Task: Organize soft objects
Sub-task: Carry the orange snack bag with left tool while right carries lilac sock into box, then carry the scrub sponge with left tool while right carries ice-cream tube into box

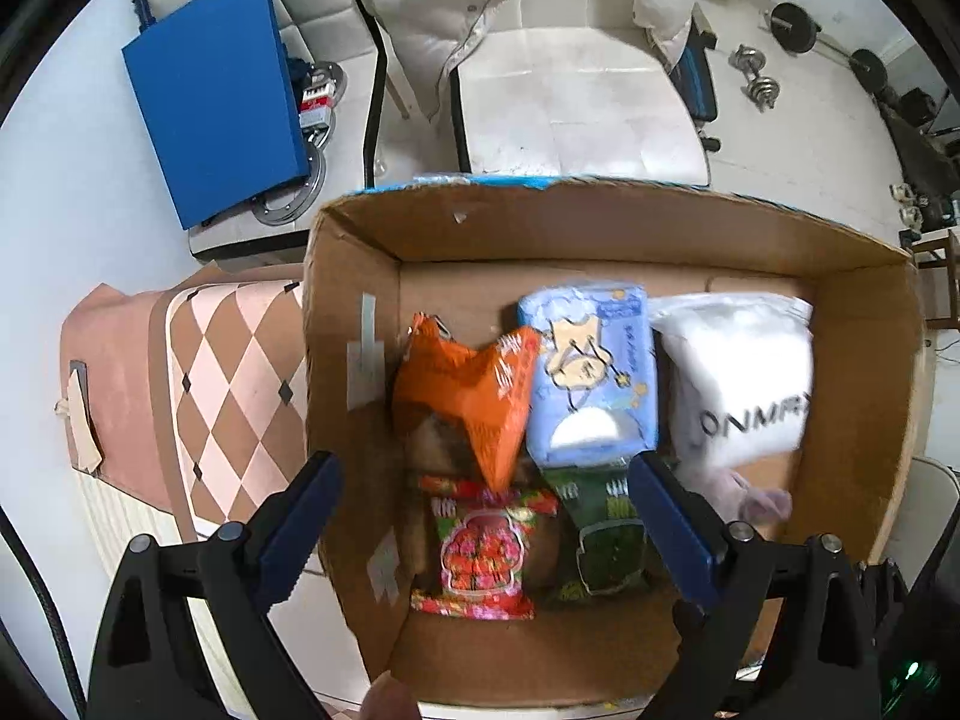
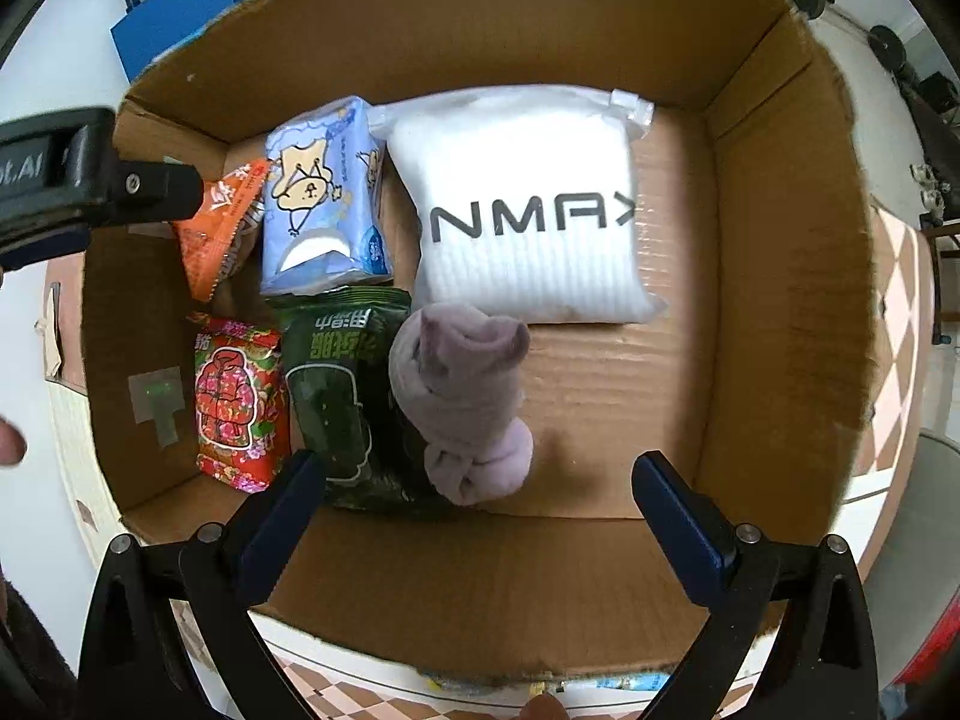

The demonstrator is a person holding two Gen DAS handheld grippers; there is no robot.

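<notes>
An open cardboard box (image 1: 354, 312) (image 2: 774, 276) holds several soft packs. Along its left side lie an orange packet (image 1: 474, 390) (image 2: 222, 228), a blue tissue pack (image 1: 591, 372) (image 2: 324, 204), a red floral pack (image 1: 480, 552) (image 2: 240, 402) and a dark green pack (image 1: 600, 534) (image 2: 336, 396). A white bagged textile with black lettering (image 1: 738, 372) (image 2: 528, 210) lies at the back. A rolled lilac cloth (image 1: 756, 498) (image 2: 462, 396) rests on the box floor. My left gripper (image 1: 483, 468) hangs open above the packets. My right gripper (image 2: 478, 462) stands open over the roll's near end, pads apart from it.
The box sits on a pink and brown checkered cloth (image 1: 234, 396). Behind it are a white chair (image 1: 576, 114) with a white padded jacket (image 1: 432, 12), a blue flat case (image 1: 216, 96) and dumbbells (image 1: 756, 78) on the floor. The box's right half shows bare cardboard (image 2: 630, 408).
</notes>
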